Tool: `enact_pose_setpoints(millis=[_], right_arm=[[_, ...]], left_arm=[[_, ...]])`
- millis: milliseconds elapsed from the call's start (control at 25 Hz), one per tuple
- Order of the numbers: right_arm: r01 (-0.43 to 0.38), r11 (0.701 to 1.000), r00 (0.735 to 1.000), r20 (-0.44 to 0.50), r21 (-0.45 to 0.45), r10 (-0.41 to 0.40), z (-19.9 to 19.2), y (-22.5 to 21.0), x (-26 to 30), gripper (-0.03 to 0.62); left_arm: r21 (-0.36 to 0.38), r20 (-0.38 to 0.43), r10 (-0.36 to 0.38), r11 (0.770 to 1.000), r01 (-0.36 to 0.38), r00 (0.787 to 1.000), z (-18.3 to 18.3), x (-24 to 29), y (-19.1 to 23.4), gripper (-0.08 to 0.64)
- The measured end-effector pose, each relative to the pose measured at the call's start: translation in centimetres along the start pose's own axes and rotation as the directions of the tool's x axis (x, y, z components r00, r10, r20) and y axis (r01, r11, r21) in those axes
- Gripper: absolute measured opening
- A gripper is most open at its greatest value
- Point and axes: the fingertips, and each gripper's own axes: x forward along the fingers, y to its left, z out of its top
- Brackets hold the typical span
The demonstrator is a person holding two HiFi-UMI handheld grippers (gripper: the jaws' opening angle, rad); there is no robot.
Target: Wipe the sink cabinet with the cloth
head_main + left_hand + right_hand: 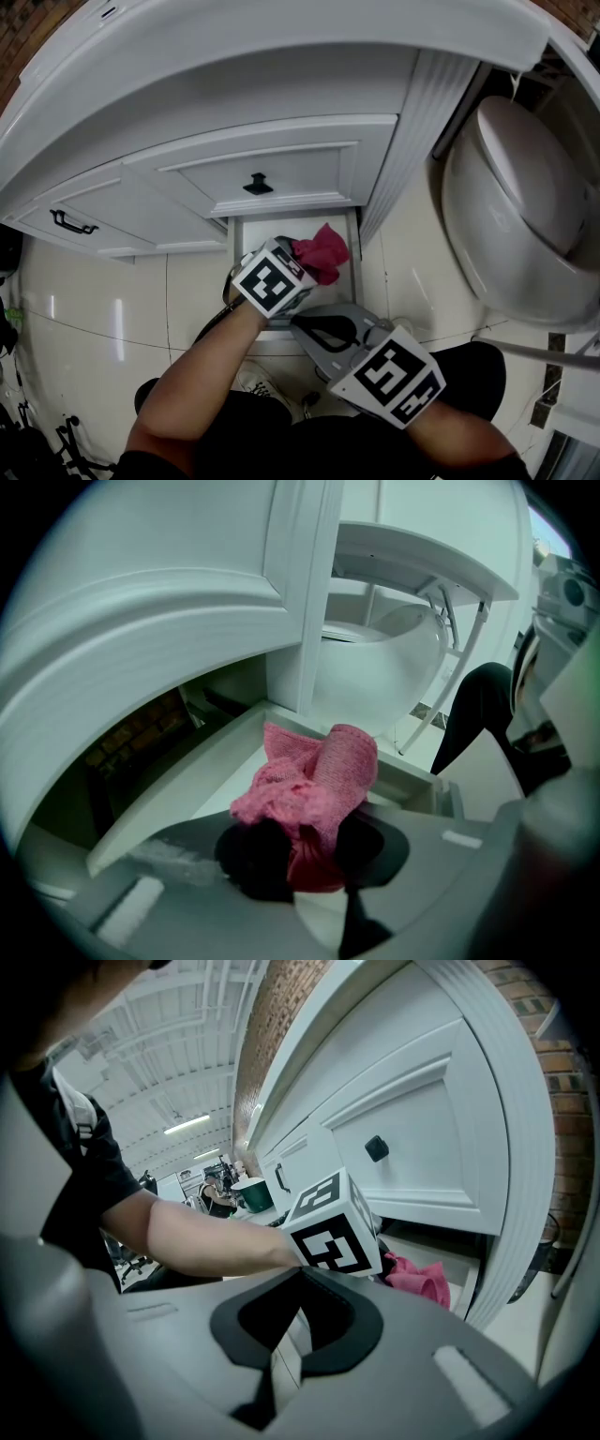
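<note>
A pink cloth (323, 251) (314, 789) hangs bunched over the open white bottom drawer (246, 234) of the sink cabinet (281, 159). My left gripper (298, 255) (300, 855) is shut on the cloth's lower end, just above the drawer floor. In the right gripper view the cloth (422, 1279) peeks out behind the left gripper's marker cube (328, 1227). My right gripper (302, 326) (291, 1321) is behind the left one, nearer to me. It is shut, with nothing between its black pads.
A white toilet (525, 216) (375, 667) stands right of the cabinet. The panel above the drawer has a black knob (257, 184) (376, 1147). The panel to the left has a black handle (73, 223). Glossy pale floor tiles (103, 319) lie in front.
</note>
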Motion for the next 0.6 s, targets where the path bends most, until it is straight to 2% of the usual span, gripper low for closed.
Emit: enact_pose_setpoints(millis=[320, 600], right_arm=[[0.002, 1.000, 1.000, -0.010, 0.005, -0.002, -0.2, -0.1, 0.5, 0.008], [-0.002, 1.000, 1.000, -0.016, 0.010, 0.002, -0.3, 0.0, 0.8, 0.008]], left_arm=[[0.013, -0.041, 0.058, 0.998, -0.058, 0.997, -1.9, -1.7, 1.9, 0.091], [-0.036, -0.062, 0.111, 0.993, -0.113, 0.992, -5.0, -4.2, 4.0, 0.091]])
